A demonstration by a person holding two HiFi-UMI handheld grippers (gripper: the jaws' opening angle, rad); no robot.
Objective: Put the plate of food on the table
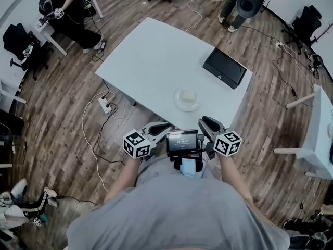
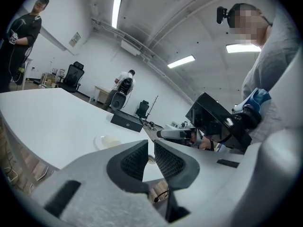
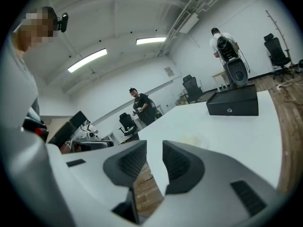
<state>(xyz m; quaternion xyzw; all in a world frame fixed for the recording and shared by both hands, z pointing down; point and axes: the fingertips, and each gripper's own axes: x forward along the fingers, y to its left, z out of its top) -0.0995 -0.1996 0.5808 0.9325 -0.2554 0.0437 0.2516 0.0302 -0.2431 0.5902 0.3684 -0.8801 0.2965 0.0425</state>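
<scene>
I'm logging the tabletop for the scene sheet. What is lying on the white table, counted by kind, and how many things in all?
Plate of food: 1
Black box: 1
Total on the white table: 2

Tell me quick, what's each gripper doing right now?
Left gripper: tongs slightly open, holding nothing.
Right gripper: tongs slightly open, holding nothing.
</scene>
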